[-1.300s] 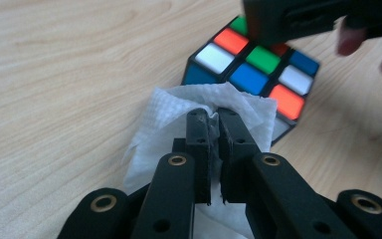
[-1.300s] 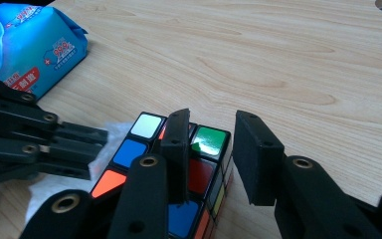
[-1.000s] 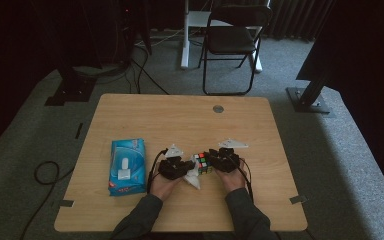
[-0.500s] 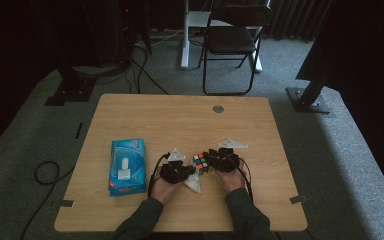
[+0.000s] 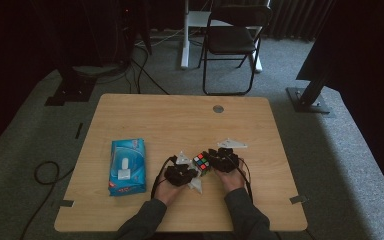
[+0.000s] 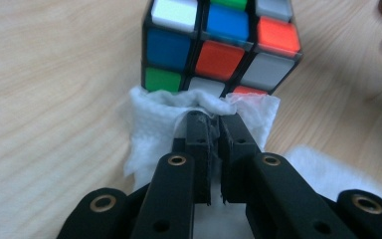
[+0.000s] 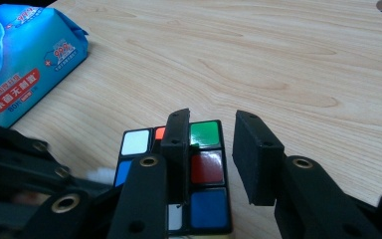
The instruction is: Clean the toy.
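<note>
A pale wooden tabletop (image 5: 145, 120) with rounded corners and a round grey cable hole (image 5: 218, 108) near its far edge stands on grey carpet floor (image 5: 25, 140). Beyond it sits a black folding metal chair (image 5: 232, 42) beside a white desk leg (image 5: 185, 35). Black cables (image 5: 45, 172) trail over the carpet at the left. A dark stand base (image 5: 307, 97) rests at the right. The room behind lies in deep shadow.

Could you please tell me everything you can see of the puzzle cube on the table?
The puzzle cube is a scrambled three-by-three one with a black frame and glossy white, blue, red, green and orange-red tiles. It sits near the front middle of the wooden table, between both hands. The left claw, shut on a white wipe, presses the wipe against the cube's lower edge. The right claw grips the cube.
</note>
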`<state>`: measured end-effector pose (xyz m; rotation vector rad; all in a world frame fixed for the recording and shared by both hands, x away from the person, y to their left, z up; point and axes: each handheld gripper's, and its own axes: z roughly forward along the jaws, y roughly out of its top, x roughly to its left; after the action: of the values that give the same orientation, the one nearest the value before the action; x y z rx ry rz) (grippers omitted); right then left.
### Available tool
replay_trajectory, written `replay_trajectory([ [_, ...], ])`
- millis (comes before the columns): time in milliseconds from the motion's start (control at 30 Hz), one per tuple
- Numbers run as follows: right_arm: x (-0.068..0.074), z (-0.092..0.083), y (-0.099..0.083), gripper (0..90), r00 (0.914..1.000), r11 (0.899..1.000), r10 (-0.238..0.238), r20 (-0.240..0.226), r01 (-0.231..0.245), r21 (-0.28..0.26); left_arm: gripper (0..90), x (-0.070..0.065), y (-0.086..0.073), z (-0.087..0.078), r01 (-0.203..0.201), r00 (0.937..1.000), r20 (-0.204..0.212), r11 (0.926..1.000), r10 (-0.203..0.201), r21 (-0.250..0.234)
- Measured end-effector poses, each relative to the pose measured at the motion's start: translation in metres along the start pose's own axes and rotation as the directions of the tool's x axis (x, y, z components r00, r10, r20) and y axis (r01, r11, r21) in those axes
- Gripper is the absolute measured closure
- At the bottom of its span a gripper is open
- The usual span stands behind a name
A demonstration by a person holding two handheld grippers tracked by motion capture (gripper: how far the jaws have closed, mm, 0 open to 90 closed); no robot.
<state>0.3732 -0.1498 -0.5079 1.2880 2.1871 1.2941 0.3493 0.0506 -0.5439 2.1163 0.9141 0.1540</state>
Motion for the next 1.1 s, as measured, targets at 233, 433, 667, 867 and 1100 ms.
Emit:
replay_trajectory([
  [233, -0.001, 0.0, 0.0, 67.7, 1.0, 1.0, 0.001, -0.003, -0.001, 0.0, 84.6, 0.001, 0.001, -0.002, -0.002, 1.0, 0.002, 1.0, 0.002, -0.001],
  [433, -0.002, 0.0, 0.0, 67.1, 1.0, 1.0, 0.002, -0.008, -0.002, -0.003, 84.4, 0.011, 0.008, -0.017, 0.025, 0.9993, -0.028, 0.998, -0.027, -0.058],
  [667, -0.002, 0.0, 0.0, 67.1, 1.0, 1.0, 0.002, -0.009, -0.003, -0.004, 83.4, 0.028, 0.024, -0.028, 0.058, 0.9951, -0.074, 0.9926, -0.066, -0.107],
  [867, 0.001, 0.001, 0.0, 66.0, 0.9996, 1.0, -0.009, -0.028, 0.009, 0.003, 83.4, 0.034, 0.029, -0.019, 0.061, 0.9948, -0.076, 0.9947, -0.068, -0.082],
  [1100, 0.002, 0.002, 0.001, 62.4, 0.9993, 1.0, -0.015, -0.033, 0.015, 0.011, 83.6, 0.021, 0.023, -0.018, 0.034, 0.9983, -0.046, 0.9974, -0.037, -0.064],
])
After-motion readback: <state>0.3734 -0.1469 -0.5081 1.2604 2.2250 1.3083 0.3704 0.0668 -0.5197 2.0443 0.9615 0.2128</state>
